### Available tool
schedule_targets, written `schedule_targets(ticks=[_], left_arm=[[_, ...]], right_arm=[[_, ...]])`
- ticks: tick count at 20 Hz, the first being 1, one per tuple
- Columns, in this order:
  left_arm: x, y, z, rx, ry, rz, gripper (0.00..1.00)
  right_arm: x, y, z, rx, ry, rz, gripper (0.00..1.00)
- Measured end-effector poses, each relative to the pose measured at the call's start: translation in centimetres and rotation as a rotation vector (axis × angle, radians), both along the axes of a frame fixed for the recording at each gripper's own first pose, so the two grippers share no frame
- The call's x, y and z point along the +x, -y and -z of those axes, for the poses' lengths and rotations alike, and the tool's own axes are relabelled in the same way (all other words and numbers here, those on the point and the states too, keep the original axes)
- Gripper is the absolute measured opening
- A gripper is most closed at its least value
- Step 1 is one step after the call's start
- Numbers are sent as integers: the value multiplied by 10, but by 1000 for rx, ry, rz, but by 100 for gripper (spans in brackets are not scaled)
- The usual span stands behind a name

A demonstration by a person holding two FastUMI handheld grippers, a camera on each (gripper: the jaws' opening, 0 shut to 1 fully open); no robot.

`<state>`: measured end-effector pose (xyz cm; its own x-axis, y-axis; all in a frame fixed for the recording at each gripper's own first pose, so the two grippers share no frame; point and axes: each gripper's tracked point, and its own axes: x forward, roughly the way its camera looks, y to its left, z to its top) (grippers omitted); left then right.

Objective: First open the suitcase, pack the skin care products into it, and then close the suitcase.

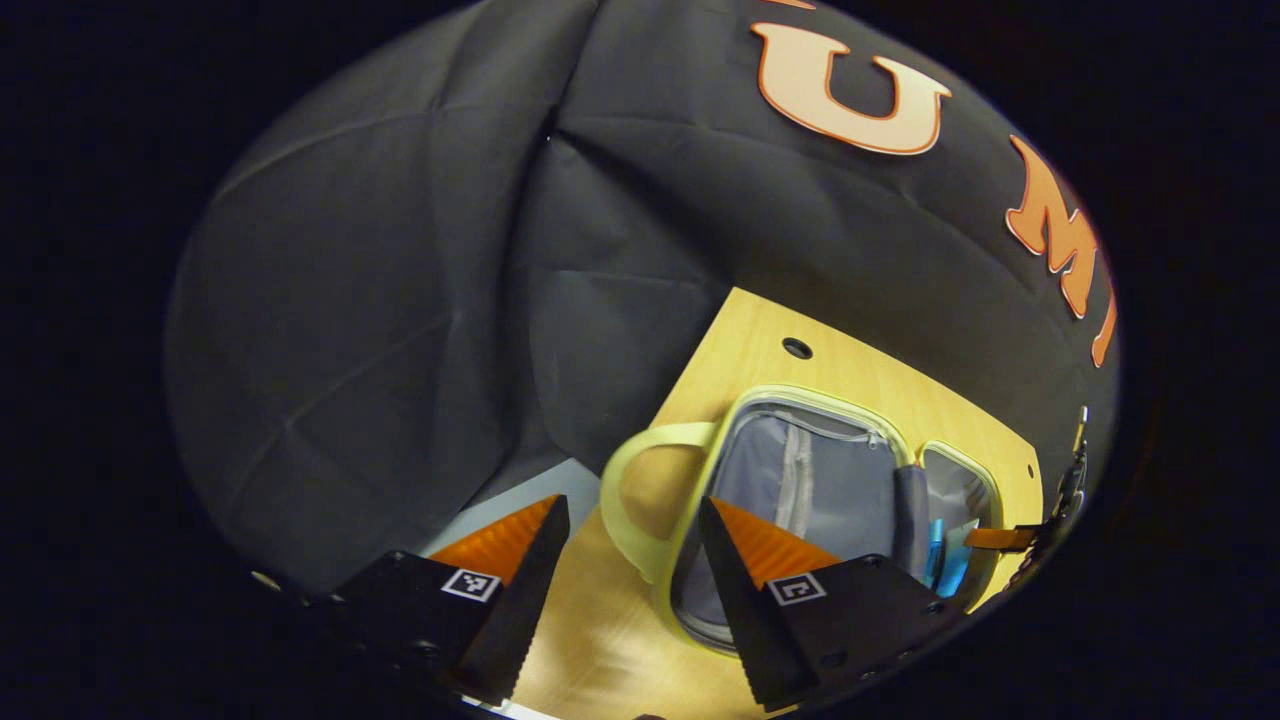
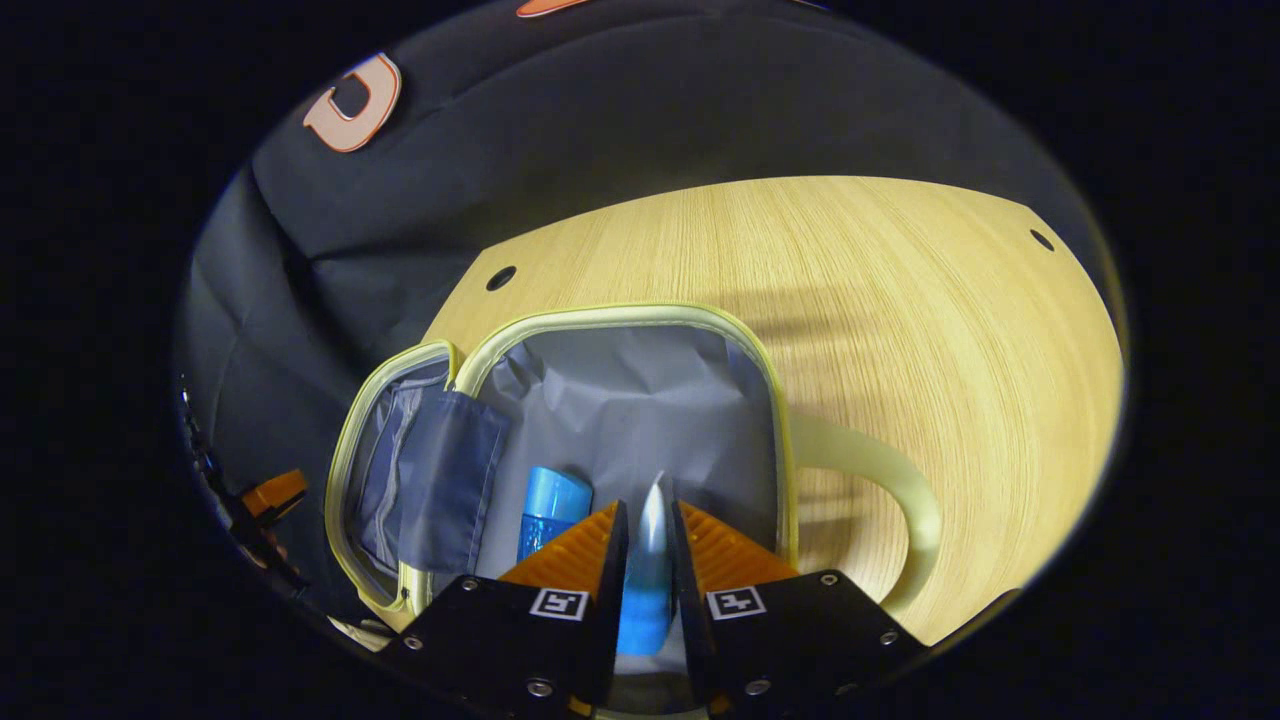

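The small yellow-green suitcase (image 2: 620,316) lies open on the wooden table, grey lining up, its lid half (image 2: 400,470) folded out to the left. A blue bottle (image 2: 550,508) lies inside the main half. My right gripper (image 2: 647,512) hovers over that half, shut on a light blue tube (image 2: 645,590) that stands between its fingers. In the left gripper view the same suitcase (image 1: 800,400) lies ahead with its handle (image 1: 625,500) toward me. My left gripper (image 1: 632,512) is open, with the handle between its fingertips and untouched. The blue products (image 1: 945,560) show in the far half.
The light wooden table (image 2: 900,300) stretches to the right of the case, with small round holes (image 2: 500,277) near its back edge. The black cloth wall (image 1: 400,300) closes the booth behind. The left gripper (image 2: 270,495) shows at the far left edge of the right gripper view.
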<state>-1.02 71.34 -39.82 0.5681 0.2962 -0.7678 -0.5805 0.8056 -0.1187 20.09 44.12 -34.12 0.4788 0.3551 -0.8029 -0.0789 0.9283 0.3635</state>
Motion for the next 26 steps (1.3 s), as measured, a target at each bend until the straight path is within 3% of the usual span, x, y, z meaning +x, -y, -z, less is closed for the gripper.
schedule_targets(ticks=[2,3,5,6,8,9,10,15,17,20,22,23,26], left_arm=[[6,-14,6,-8,4,-15,82],[7,-14,12,-31,5,-17,82],[9,-15,30,-80,-13,-24,87],[10,-15,42,-96,-35,-24,83],[16,-17,55,-113,-46,-18,83],[19,-17,59,-127,-46,-11,88],[23,-16,63,-141,-51,-4,83],[26,-24,85,-220,-82,-27,83],[30,-9,94,-343,-80,-58,57],[36,-15,85,-400,-16,-91,57],[32,-5,81,-461,6,-162,22],[40,-10,93,-489,41,-175,20],[47,-9,67,-546,155,-187,15]], right_arm=[[-5,11,-16,6,30,-15,40],[-6,18,-26,3,54,-15,37],[-6,35,-49,-5,118,0,51],[-3,41,-63,2,158,10,60],[-1,56,-87,13,211,38,61],[0,62,-99,23,232,56,70],[2,68,-109,25,254,78,74],[15,107,-165,-23,422,141,83],[15,122,-182,-62,471,143,86],[11,136,-197,-67,487,167,86],[10,140,-195,-61,485,182,87],[8,141,-194,-62,483,184,87],[3,138,-191,-74,477,157,87]])
